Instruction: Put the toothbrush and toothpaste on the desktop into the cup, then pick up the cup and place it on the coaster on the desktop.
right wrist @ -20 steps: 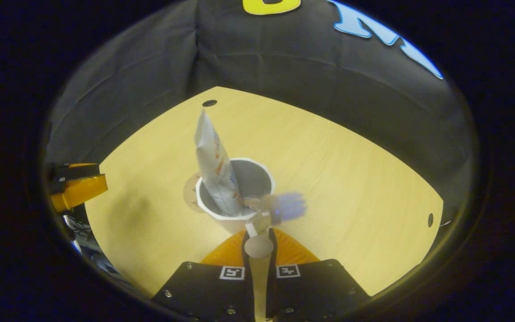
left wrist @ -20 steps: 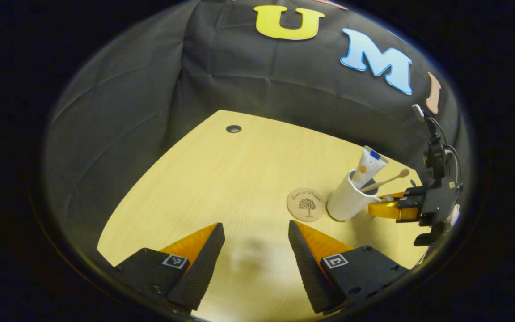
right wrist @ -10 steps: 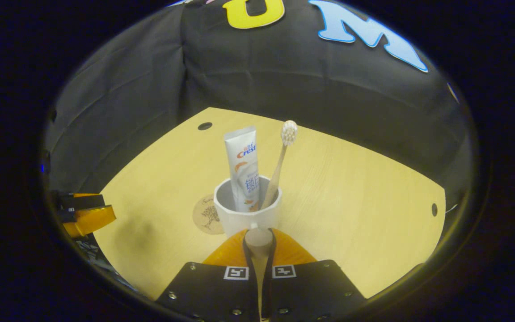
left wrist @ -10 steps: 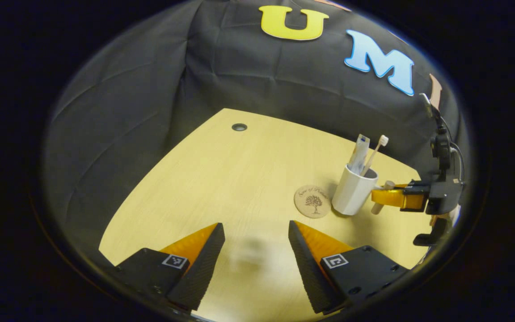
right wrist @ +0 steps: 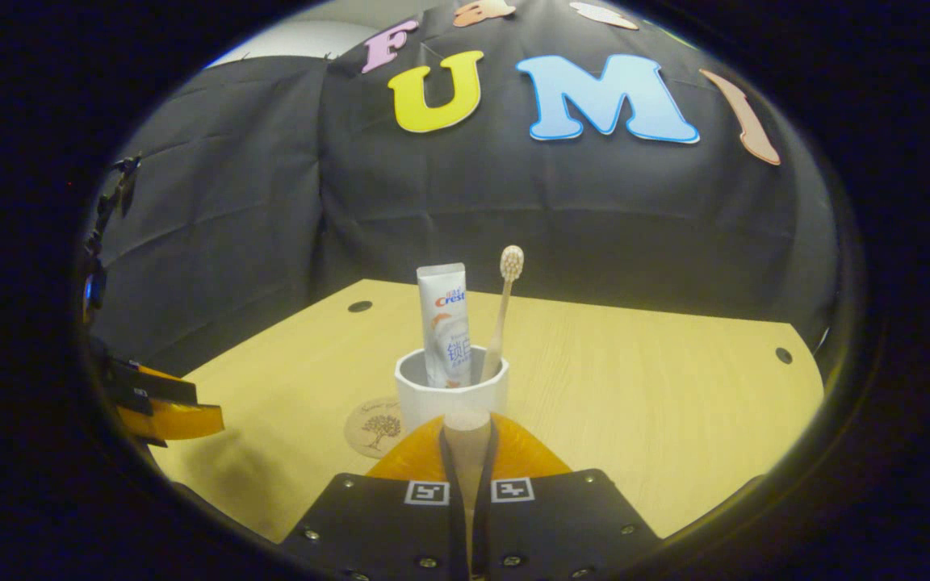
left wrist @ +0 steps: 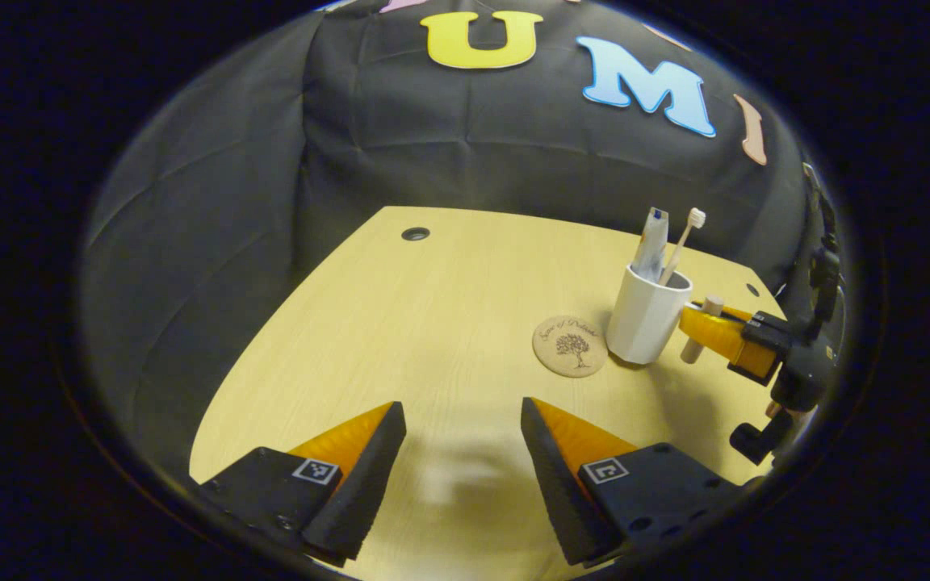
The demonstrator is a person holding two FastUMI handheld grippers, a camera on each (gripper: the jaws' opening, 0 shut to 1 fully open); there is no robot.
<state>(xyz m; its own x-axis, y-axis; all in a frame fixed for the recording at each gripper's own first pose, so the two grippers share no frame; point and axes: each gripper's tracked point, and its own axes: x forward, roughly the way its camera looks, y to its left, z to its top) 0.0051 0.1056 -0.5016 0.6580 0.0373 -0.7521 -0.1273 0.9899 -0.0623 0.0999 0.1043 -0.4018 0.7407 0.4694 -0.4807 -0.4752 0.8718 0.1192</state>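
Note:
A white cup [left wrist: 647, 323] stands upright just right of the round cork coaster [left wrist: 570, 345], on the pale wooden desk [left wrist: 433, 323]. In it lean a toothpaste tube [left wrist: 651, 246] and a wooden toothbrush [left wrist: 681, 242], bristles up. My right gripper [left wrist: 703, 323] is shut on the cup's wooden handle [left wrist: 697, 329]. In the right gripper view the handle [right wrist: 467, 432] sits between the closed orange fingers, behind it the cup [right wrist: 449, 391], the toothpaste [right wrist: 445, 323], the toothbrush [right wrist: 504, 311] and the coaster [right wrist: 370, 428]. My left gripper [left wrist: 462, 452] hovers open over the desk's near side.
A round cable hole [left wrist: 415, 234] lies at the desk's far left, another [right wrist: 777, 355] near the right edge. The black cloth wall rises right behind the desk. My left gripper's orange finger [right wrist: 170, 420] shows at the left of the right gripper view.
The cup, tipped over a second ago in the right gripper, has swung upright beside the coaster. The toothbrush now stands inside it. The left gripper stayed open and still.

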